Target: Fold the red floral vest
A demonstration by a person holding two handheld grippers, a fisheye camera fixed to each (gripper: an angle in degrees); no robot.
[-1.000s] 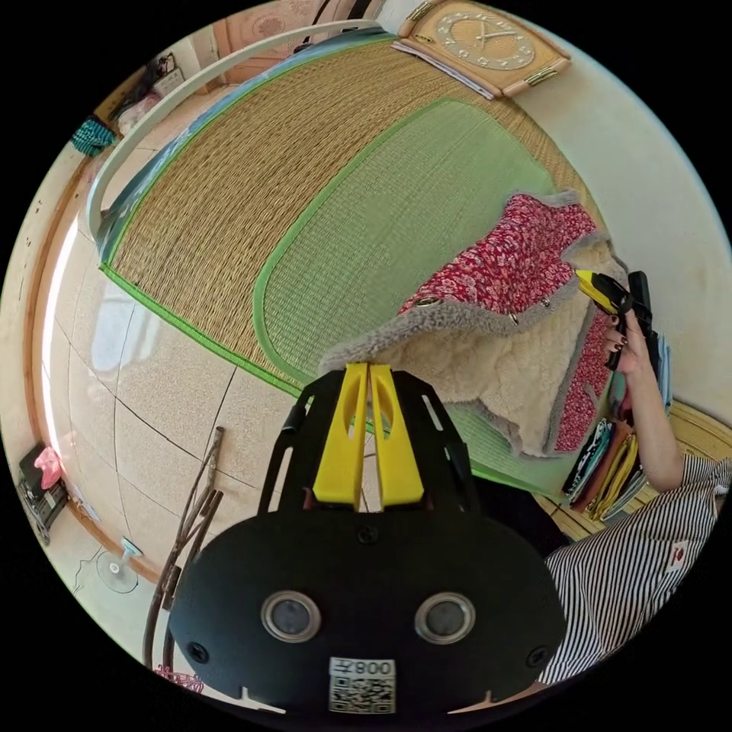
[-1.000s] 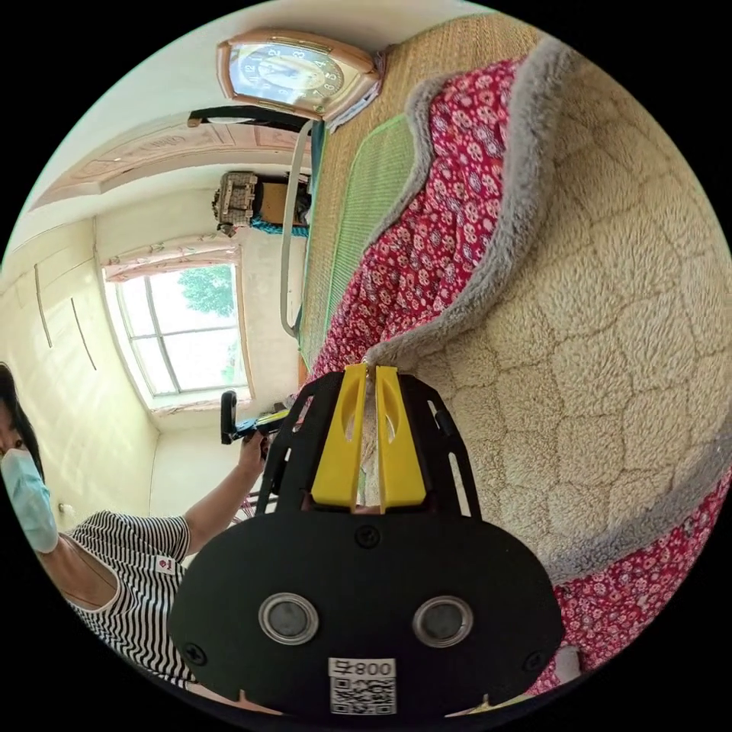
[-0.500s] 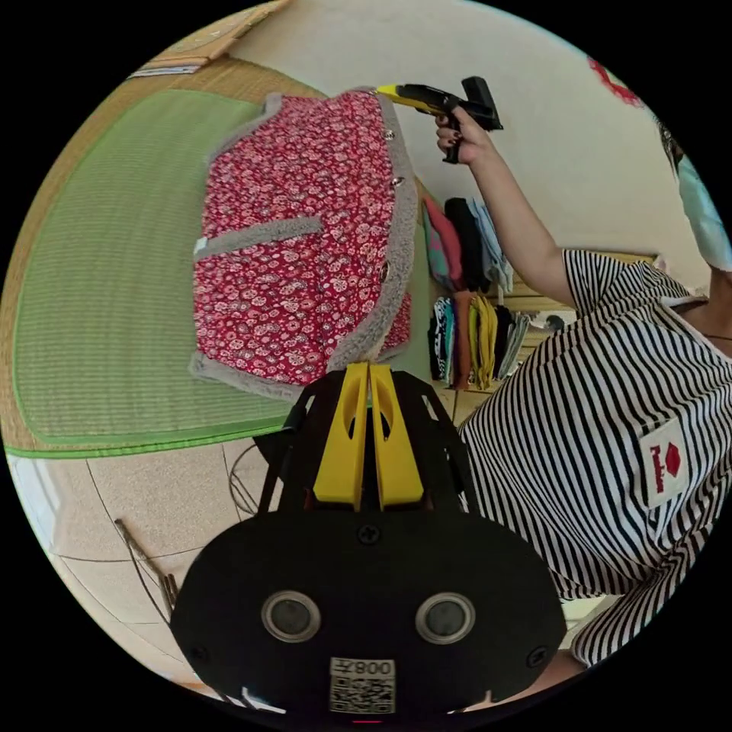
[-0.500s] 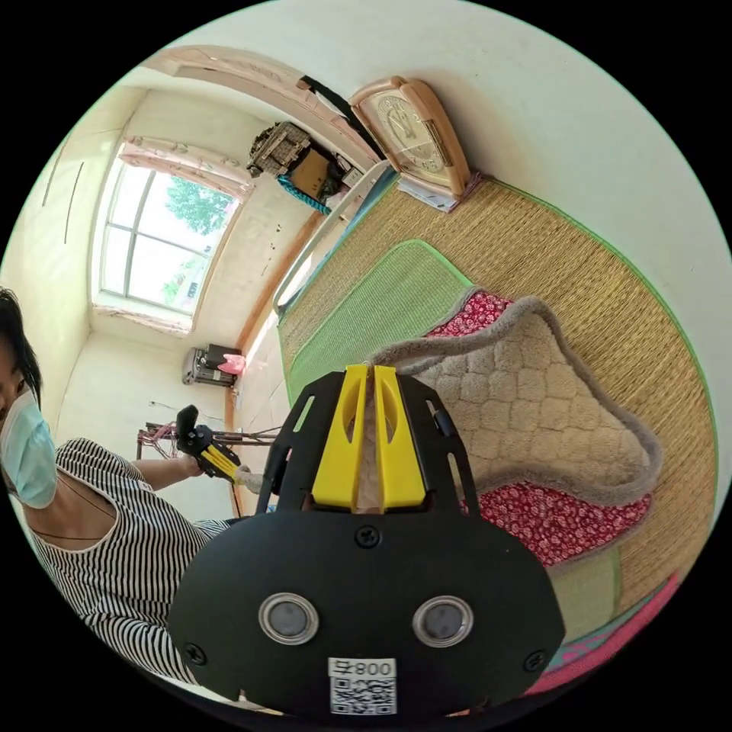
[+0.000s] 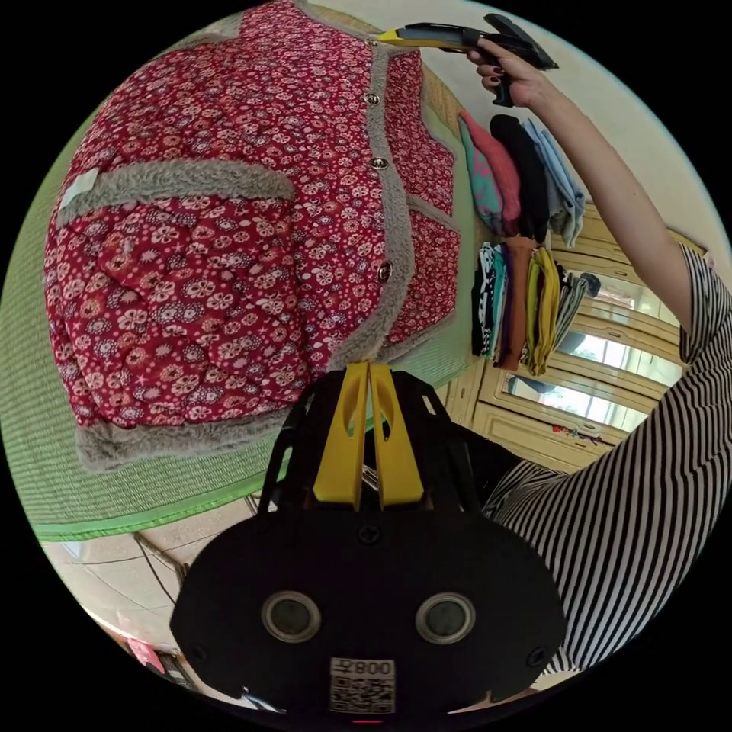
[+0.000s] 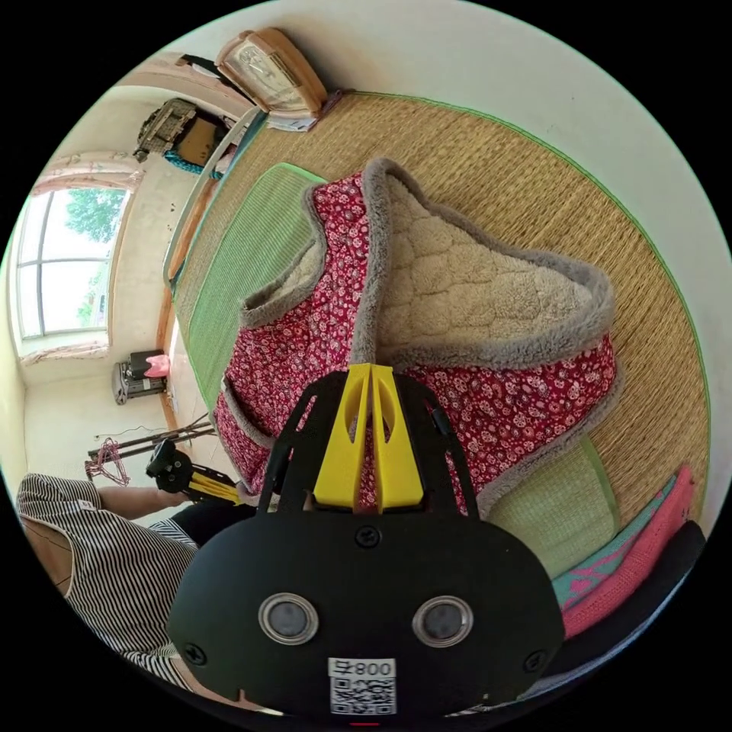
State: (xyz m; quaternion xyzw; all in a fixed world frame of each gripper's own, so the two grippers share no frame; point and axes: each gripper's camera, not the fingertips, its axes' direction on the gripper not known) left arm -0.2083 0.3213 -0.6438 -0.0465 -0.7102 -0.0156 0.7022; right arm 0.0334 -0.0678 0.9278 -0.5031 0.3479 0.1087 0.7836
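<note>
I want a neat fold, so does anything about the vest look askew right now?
Yes. One front panel of the red floral vest is flipped back near the right tongs, baring its cream fleece lining. It lies rumpled on the green mat.

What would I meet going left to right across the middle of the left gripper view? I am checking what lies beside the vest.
Green mat → red floral vest → folded clothes standing on edge → cabinet doors → the person's striped sleeve.
</note>
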